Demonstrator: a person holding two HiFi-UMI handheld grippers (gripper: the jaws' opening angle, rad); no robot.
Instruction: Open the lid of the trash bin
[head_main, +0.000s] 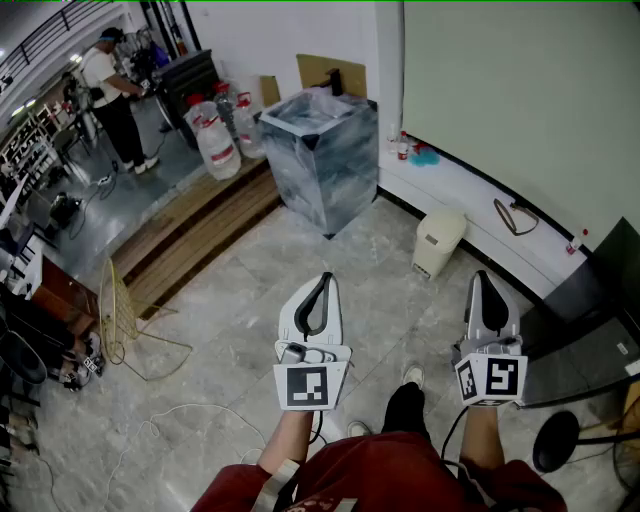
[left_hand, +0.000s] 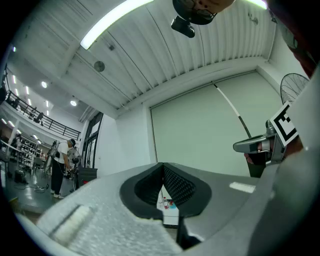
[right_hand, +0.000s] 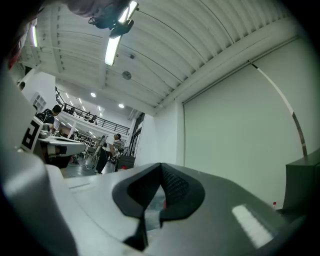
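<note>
- Head view, trash bin (head_main: 438, 243): small, cream, lid down. It stands on the stone floor (head_main: 230, 330) at the floor's far edge, against the white wall base, ahead of the right gripper and well apart from both grippers.
- Head view, handling (judged): light, rigid, smooth plastic that is likely to skid or tip if shoved. Best taken at the lid's front lip and lifted gently.
- Head view, left gripper (head_main: 324, 280) and right gripper (head_main: 482, 276): each has its fingers pressed together, with nothing between them.
- Head view, writing: only black-and-white square markers on the gripper cubes. No brand or label is legible on the bin.
- Left gripper view: jaws meet at the tips, empty. The bin is not visible, and no writing is legible.
- Right gripper view: jaws meet at the tips, empty. The bin is not made out, and no writing can be read.
</note>
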